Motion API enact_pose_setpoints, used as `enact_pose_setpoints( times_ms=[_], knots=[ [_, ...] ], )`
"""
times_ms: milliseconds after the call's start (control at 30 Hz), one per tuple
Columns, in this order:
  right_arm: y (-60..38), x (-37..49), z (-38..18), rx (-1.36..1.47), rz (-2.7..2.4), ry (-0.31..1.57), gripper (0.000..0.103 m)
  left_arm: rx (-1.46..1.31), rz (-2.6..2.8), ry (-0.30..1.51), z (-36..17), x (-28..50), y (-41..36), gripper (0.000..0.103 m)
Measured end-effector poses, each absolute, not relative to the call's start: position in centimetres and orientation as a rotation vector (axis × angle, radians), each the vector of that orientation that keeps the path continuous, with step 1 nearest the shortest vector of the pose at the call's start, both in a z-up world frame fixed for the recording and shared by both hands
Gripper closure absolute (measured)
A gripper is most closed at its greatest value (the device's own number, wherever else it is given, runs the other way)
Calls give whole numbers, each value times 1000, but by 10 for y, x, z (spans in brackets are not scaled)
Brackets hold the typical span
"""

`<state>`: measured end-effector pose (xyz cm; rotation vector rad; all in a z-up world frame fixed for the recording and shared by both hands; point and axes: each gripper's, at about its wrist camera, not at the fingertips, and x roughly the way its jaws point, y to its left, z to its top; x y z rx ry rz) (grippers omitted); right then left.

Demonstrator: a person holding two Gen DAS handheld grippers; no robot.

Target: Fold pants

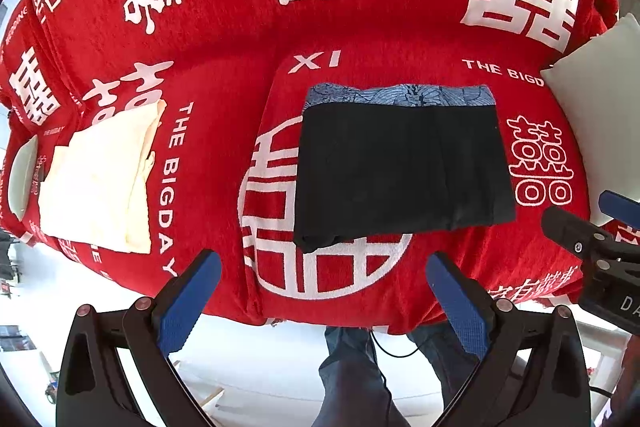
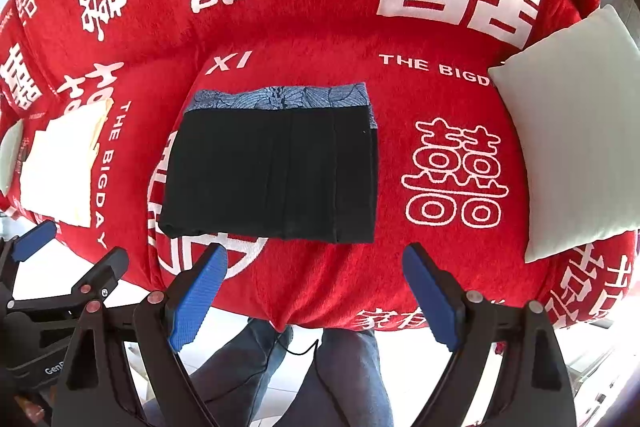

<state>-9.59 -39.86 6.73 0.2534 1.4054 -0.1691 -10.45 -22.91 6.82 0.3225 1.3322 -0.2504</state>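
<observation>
Black fabric is lying folded into a neat rectangle at the middle of the red cover (image 1: 360,39): these are the pants (image 1: 400,167), with a blue patterned band running along their far edge. I am holding my left gripper (image 1: 324,291) above the near edge of the cover, its blue-padded fingers (image 1: 188,303) spread wide and gripping nothing. My right gripper (image 2: 316,291) is hovering the same way, just short of the pants' near edge, fingers released and well apart, nothing between them. Neither tool is touching the pants. Off to the left, a cream folded cloth (image 1: 100,179) is resting on the cover, apart from the pants, and a white pillow (image 2: 572,131) is sitting at the right side. Below the cover's edge I am seeing legs in blue jeans (image 2: 348,379) standing on a pale floor.
</observation>
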Motion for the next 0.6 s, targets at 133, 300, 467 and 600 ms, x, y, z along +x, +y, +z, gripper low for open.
enact_pose_setpoints(
  times_ms=[133,300,467,600],
  knots=[
    [-398,-97,68,253,-170,1404,12,325,-259,1323,70,-105,-232,0],
    [-399,-97,69,249,-169,1403,12,321,-260,1314,72,-106,-233,0],
    [-402,-97,70,246,-169,1403,12,307,-254,1313,72,-105,-232,0],
    [-408,-97,70,250,-172,1405,12,302,-265,1308,73,-106,-233,0]
  ],
)
